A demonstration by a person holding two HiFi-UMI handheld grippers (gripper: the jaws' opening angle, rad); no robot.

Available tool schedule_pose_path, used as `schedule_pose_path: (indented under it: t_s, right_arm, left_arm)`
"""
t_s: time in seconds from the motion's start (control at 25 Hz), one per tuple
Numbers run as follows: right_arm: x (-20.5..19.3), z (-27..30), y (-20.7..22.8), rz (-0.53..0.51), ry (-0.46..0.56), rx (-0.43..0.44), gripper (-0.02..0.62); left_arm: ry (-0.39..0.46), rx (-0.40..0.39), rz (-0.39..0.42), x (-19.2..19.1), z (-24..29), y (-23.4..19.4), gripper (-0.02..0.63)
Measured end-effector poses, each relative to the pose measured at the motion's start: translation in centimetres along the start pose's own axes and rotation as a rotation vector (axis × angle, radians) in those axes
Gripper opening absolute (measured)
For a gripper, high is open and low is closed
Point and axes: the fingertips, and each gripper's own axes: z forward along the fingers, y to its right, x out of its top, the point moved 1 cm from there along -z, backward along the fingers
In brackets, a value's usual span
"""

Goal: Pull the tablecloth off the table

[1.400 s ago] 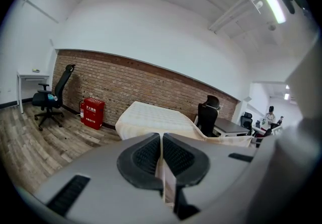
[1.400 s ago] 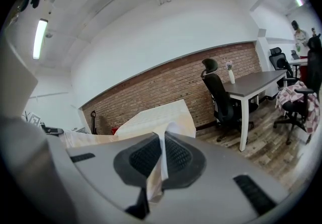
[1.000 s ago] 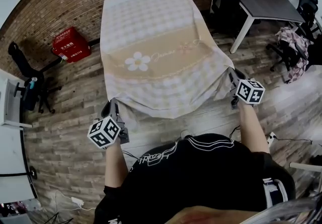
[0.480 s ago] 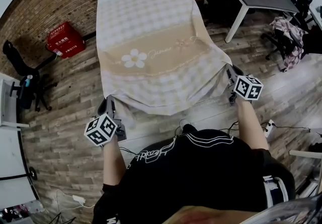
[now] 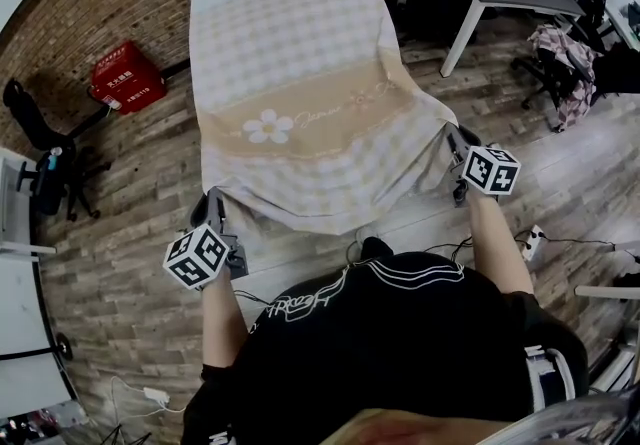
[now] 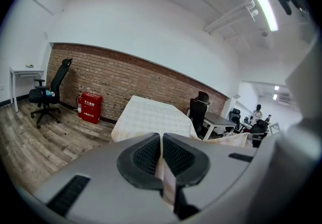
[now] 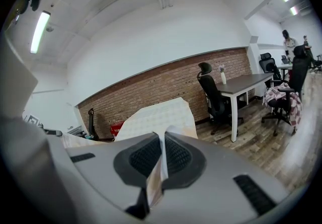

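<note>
Your left hand-held gripper [image 5: 212, 205] is pinched tight on the near left corner of the cloth [image 5: 300, 103]. Your right hand-held gripper [image 5: 453, 143] pinches the near right corner. Both gripper views show fabric clamped between the pads. Holding the two corners well apart keeps the near hem spread, so a pull should load the cloth evenly instead of bunching it. The cloth covers the counter, with its near edge lifted and stretched between your hands. Most of it lies on top, so the pull looks early.
</note>
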Motion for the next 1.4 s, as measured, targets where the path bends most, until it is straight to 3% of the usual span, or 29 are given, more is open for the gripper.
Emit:
schedule_pose_path:
  t_s: [0.72, 1.4]
  right_arm:
    - [-3.0, -3.6, -1.9, 0.055, -0.003, 0.014, -0.002]
    - [-5.8, -2.3, -3.1, 0.060, -0.041, 0.033, -0.003]
  left_arm:
    - [0.008, 0.000, -0.024, -1.4, -4.7, -2.0, 0.006]
    - [-0.041, 0.013, -0.083, -4.5, -4.6, -3.9, 0.006]
